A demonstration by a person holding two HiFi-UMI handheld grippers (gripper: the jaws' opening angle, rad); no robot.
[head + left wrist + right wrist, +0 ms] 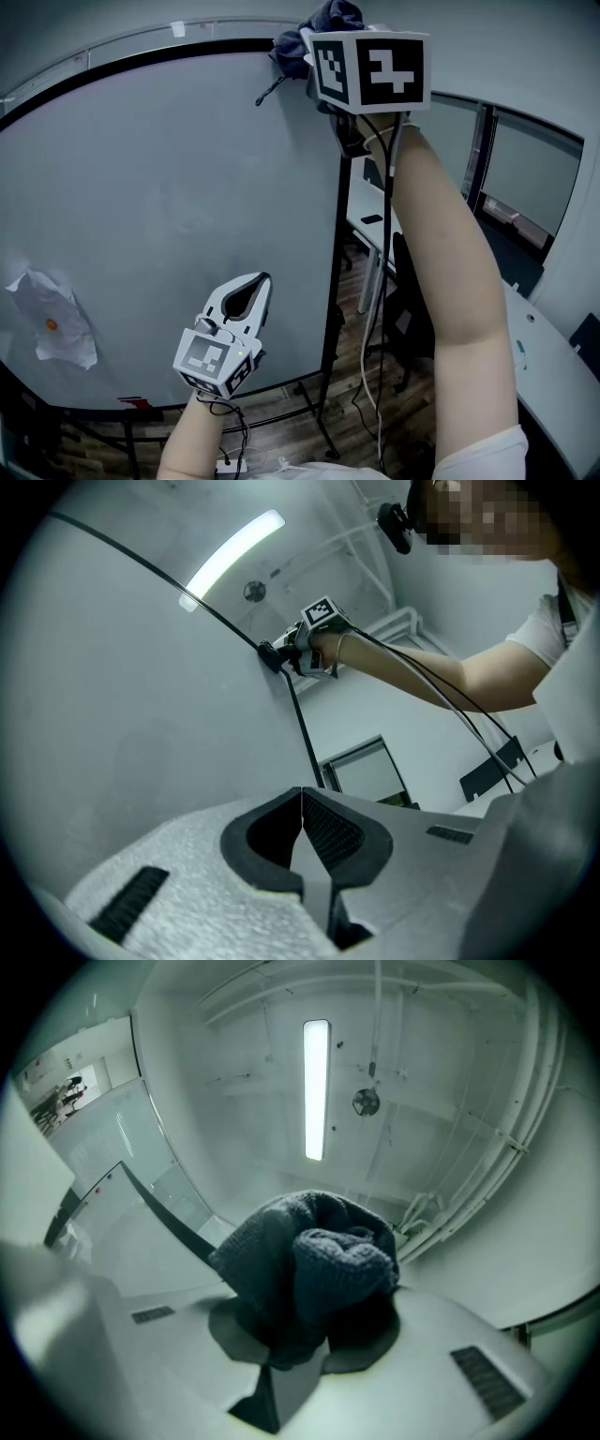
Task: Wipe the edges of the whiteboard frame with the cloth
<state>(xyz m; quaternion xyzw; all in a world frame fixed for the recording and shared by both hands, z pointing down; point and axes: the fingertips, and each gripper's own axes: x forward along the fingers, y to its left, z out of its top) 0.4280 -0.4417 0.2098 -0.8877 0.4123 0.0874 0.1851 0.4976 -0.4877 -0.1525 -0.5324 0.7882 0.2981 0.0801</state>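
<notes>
Dark knitted cloth (328,19) sits bunched in my right gripper (298,1358), jaws clamped on it, at the top right corner of the black whiteboard frame (187,49). My left gripper (264,280) hangs low before the pale board (169,206), jaws together on nothing. Crumpled paper (52,319) clings lower left. Wooden floor (281,417) lies below, and a strip light (316,1087) runs overhead.

We log white left gripper (263,278) and right gripper (321,58), black jaw pads (333,832), black-and-white marker cubes (214,361), trailing cables (367,356), white short sleeve (483,455).
</notes>
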